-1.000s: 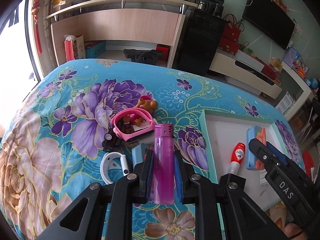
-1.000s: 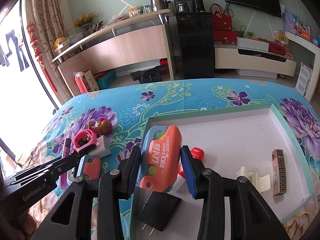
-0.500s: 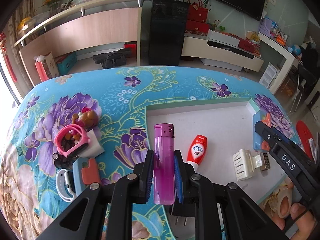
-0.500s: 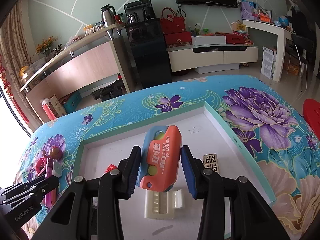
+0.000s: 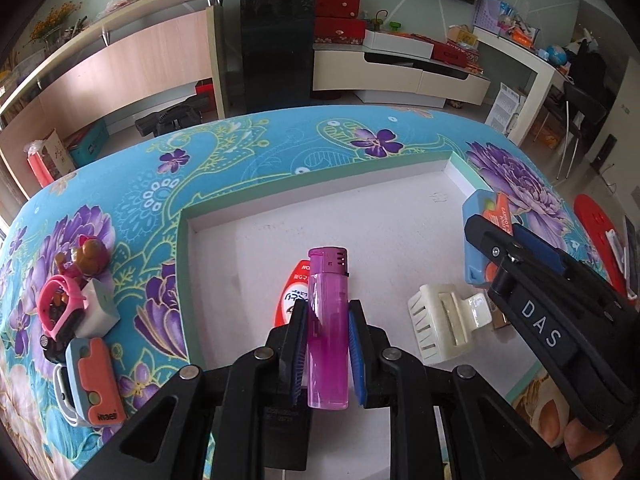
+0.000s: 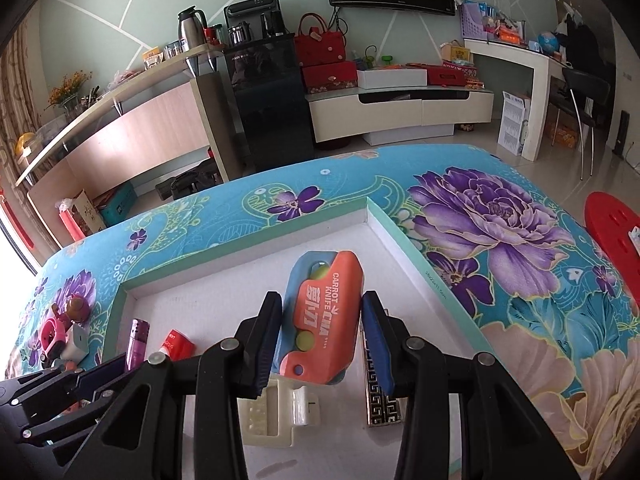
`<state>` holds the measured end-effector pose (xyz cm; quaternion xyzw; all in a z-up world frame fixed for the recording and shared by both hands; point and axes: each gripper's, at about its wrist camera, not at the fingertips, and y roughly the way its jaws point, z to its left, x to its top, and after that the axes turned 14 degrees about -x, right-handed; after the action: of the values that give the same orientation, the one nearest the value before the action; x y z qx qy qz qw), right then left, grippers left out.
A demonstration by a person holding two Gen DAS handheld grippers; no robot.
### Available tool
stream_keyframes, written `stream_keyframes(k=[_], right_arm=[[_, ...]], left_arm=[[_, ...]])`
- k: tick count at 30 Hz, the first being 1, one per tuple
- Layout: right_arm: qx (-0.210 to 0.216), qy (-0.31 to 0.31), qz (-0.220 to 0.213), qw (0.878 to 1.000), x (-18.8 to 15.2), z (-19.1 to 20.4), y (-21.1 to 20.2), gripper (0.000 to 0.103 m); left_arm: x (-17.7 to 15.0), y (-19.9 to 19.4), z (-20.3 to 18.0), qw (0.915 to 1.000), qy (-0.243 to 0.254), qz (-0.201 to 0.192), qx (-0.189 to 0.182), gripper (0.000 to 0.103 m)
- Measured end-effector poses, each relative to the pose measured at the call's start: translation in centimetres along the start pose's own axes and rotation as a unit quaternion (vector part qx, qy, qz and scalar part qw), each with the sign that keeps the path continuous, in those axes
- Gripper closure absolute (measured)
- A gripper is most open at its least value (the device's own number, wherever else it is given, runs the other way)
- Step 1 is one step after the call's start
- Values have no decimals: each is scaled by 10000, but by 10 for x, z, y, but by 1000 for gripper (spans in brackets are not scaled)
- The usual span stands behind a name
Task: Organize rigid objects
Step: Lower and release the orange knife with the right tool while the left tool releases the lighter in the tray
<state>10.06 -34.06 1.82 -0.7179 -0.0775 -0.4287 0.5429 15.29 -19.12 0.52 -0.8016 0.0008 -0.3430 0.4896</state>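
1. Both tongs are loaded: our left tongs are clenched on a purple lighter, and our right tongs grip an orange-and-blue toy knife printed "CARROT KNIFE".
2. A second ago the lighter hung over the flowered cloth beside the heap of small toys; now we hold it above the white floor of the shallow tray, over a red-capped tube.
3. The knife has shifted too, from the tray's left part to its right part, near the mint-green rim, above a cream hair clip and a patterned bar.
4. Neither grip has changed width, so we judge both things carried, not yet set down.
5. That leaves the release: lower each one onto a bare patch of tray, clear of the tube and clip, then let go.
6. Outside the tray, on the bench's left side, wait a second toy knife, a pink toy watch, a white block and a brown figure.
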Motion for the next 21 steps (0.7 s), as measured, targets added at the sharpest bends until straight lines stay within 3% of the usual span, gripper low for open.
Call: stream_keyframes(k=[9, 21], right_arm=[[17, -51, 305, 9995, -6, 0, 12, 60], [-52, -99, 396, 9992, -6, 0, 10, 59]], left_arm=[[-10, 13, 3, 9999, -81, 114, -20, 82], [-10, 4, 2, 9999, -91, 45, -48, 82]])
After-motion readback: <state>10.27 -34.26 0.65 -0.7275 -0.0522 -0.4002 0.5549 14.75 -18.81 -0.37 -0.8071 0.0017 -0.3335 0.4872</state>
